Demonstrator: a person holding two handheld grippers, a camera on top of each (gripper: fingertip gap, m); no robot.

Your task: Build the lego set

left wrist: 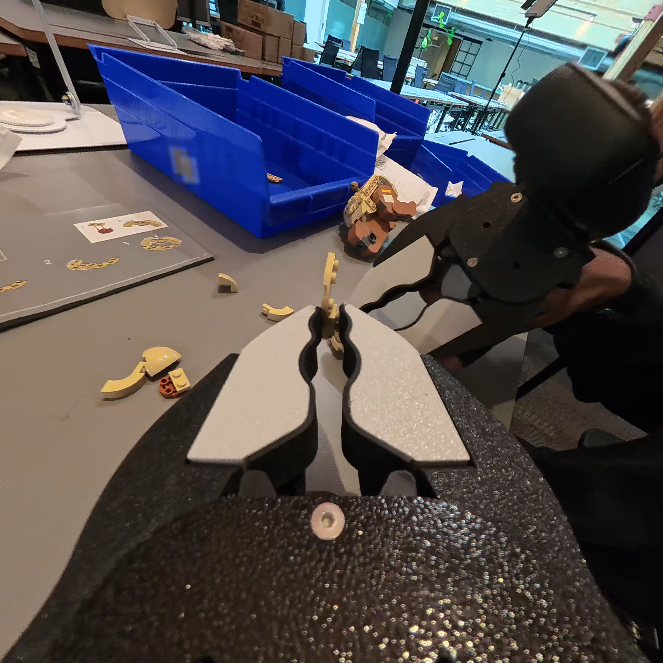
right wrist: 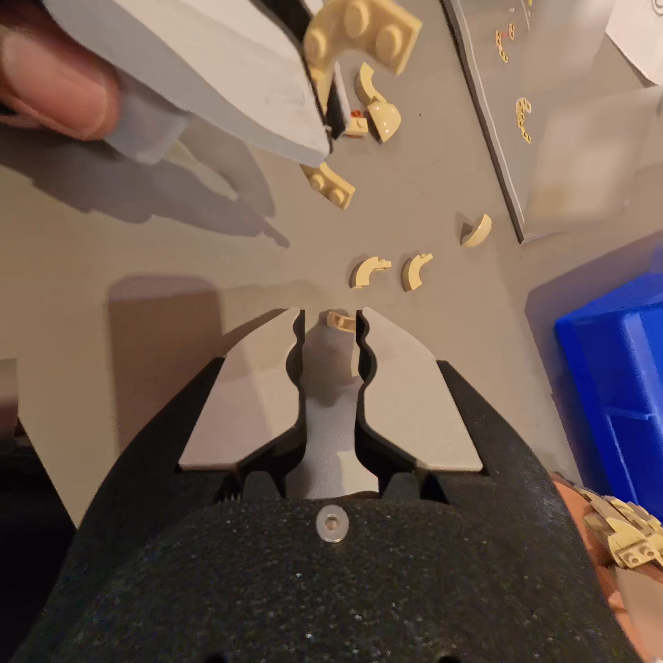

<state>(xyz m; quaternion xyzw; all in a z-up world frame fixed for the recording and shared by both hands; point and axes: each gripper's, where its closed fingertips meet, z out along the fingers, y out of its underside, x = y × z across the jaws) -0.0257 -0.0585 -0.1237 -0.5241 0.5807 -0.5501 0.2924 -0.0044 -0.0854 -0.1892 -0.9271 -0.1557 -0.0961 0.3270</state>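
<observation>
The left gripper [left wrist: 328, 315] has its fingers clamped on a curved tan studded plate [left wrist: 329, 276] standing upright; gripped only at its lower end, it may pivot or slip. The right gripper [right wrist: 330, 317] has its fingers apart around a small tan curved brick [right wrist: 339, 319] on the table [right wrist: 179, 251], which one finger could push away.

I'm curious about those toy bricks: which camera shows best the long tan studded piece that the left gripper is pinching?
The left wrist view. There the tan studded piece stands upright, clamped between the left gripper fingers, sharp and nearly whole. The right wrist view shows only its blurred ends jutting past that gripper's finger at the top edge.
</observation>
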